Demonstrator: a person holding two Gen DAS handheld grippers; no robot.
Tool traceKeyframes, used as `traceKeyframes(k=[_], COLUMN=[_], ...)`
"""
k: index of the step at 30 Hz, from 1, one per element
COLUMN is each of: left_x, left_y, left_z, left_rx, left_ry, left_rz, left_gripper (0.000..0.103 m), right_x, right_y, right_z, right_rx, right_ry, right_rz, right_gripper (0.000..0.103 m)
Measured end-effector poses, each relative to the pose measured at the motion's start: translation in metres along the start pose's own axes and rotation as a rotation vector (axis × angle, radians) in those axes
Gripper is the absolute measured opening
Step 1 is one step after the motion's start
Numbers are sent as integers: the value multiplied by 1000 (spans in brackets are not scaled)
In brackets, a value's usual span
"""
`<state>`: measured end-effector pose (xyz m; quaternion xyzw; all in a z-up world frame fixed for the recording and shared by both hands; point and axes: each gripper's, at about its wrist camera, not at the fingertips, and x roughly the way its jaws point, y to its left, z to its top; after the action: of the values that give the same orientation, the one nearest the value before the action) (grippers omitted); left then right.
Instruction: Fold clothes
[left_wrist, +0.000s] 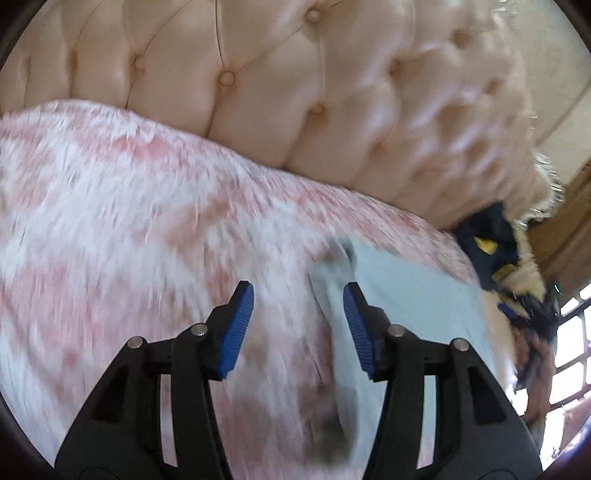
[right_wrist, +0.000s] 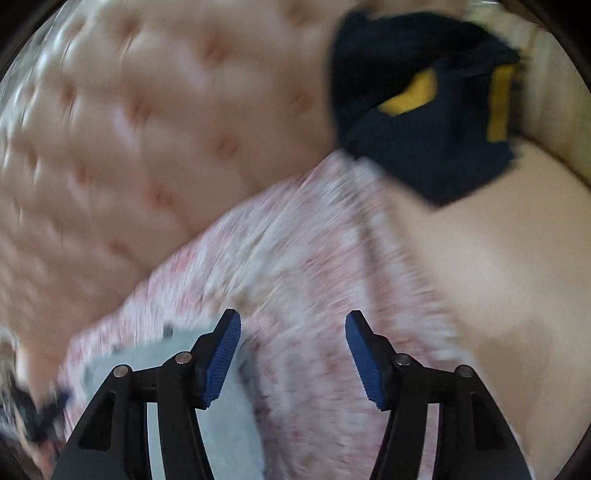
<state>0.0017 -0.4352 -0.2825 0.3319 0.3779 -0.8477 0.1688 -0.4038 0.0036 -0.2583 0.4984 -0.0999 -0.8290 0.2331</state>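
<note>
A light blue garment (left_wrist: 406, 295) lies flat on a fluffy pink-and-white blanket (left_wrist: 129, 221). My left gripper (left_wrist: 298, 291) hovers open over the garment's left edge, and its blue pads (left_wrist: 240, 325) touch nothing. In the right wrist view the same light blue garment (right_wrist: 229, 435) lies low on the left, partly under the left finger. My right gripper (right_wrist: 292, 321) is open above the blanket (right_wrist: 314, 258), with only blanket between its fingers. A crumpled navy garment with yellow patches (right_wrist: 424, 110) rests against the backrest, and it also shows at the right in the left wrist view (left_wrist: 484, 243). Both views are blurred.
A cream tufted, buttoned backrest (left_wrist: 295, 92) rises behind the blanket and fills the upper left of the right wrist view (right_wrist: 129, 129). A smooth cream cushion (right_wrist: 498, 258) lies right of the blanket. A bright window (left_wrist: 572, 332) shows at the far right.
</note>
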Motion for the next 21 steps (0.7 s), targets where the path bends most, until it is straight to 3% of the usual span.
traceKeyframes(k=[3,8,11,14,16,21], left_x=[-5,-6,-6,-3,-3,-2], left_y=[-9,-9,-19,-25,-24,-24], left_z=[-40,-67,-73,-75,-75,-75], left_rx=[30,12,81,113,123,149], left_ry=[48,66,96,136,144,164], left_rz=[-52,-112,-124,-127,-107,-57], left_gripper=[54,54,54,53,5,6], right_x=[-24,-14,8,30,33,35], right_y=[1,56,102,132,140,133], right_z=[-3,-62,-118,-160,-167,-161], right_rx=[-3,-116,-191,-286,-327,-287], right_ry=[4,237,416,513,502,512], right_rz=[61,424,633,599,583,598], right_gripper=[61,61,61,61,62,60])
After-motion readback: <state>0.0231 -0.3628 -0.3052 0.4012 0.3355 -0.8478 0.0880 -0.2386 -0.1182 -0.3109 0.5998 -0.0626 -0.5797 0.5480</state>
